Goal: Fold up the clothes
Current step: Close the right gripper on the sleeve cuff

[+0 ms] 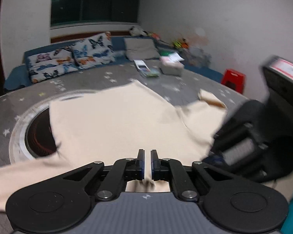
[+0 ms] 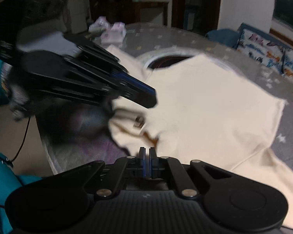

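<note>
Cream fabric of a shirt (image 1: 115, 120) is lying spread across the grey star-printed surface (image 1: 13, 105), partly covering its round central opening (image 1: 39, 134). The left hand-held gripper (image 1: 147, 162) is pinching the shirt's near edge between nearly closed jaws. The right hand-held gripper (image 2: 147, 160) is clamping narrowly onto a bunched fold by the surface's near edge.

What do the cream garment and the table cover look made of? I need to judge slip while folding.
Cream garment: soft matte knit, probably cotton; it drapes and creases, no sheen. Table cover: grey star-printed cloth, apparently under clear glossy film; faint glare suggests it.
</note>
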